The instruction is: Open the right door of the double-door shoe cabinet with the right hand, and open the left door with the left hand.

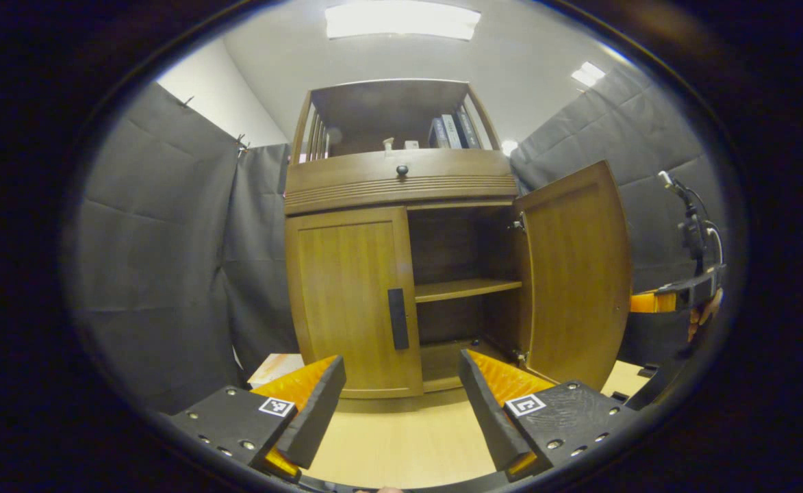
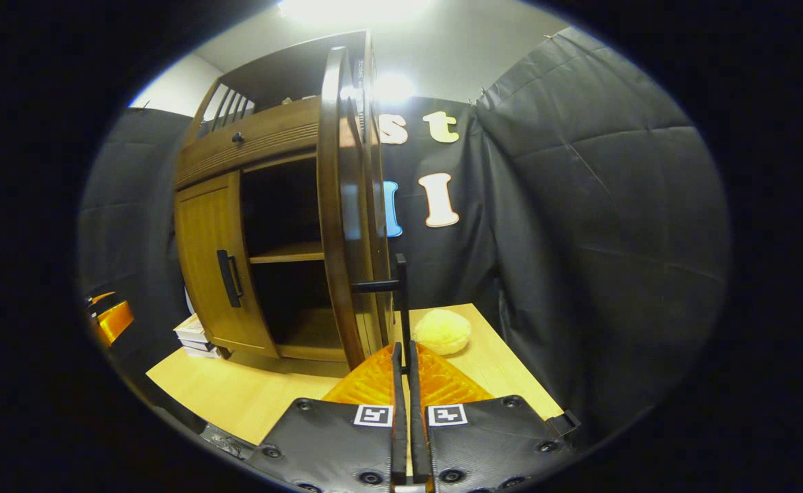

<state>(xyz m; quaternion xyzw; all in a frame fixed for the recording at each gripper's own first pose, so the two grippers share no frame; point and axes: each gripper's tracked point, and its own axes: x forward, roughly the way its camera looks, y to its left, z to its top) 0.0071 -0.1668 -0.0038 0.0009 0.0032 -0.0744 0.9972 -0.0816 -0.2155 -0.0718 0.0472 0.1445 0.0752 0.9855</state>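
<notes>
The wooden shoe cabinet (image 1: 401, 185) stands on a light table. Its left door (image 1: 346, 301) is closed, with a dark vertical handle (image 1: 398, 318) near its inner edge. My left gripper (image 1: 401, 400) hovers open in front of that door, a short way back, holding nothing. The right door (image 1: 579, 274) is swung wide open and bares an inner shelf (image 1: 466, 289). In the right gripper view this door (image 2: 346, 226) is seen edge-on, and my right gripper (image 2: 404, 350) is shut on its dark handle (image 2: 401, 287). The closed left door (image 2: 209, 267) lies beyond.
A fluffy yellow ball (image 2: 441, 332) lies on the table (image 2: 237, 390) just right of the open door. A stack of books (image 2: 196, 339) sits beside the cabinet's left foot. Black cloth walls close in on both sides. Books (image 1: 452, 131) stand on the top shelf.
</notes>
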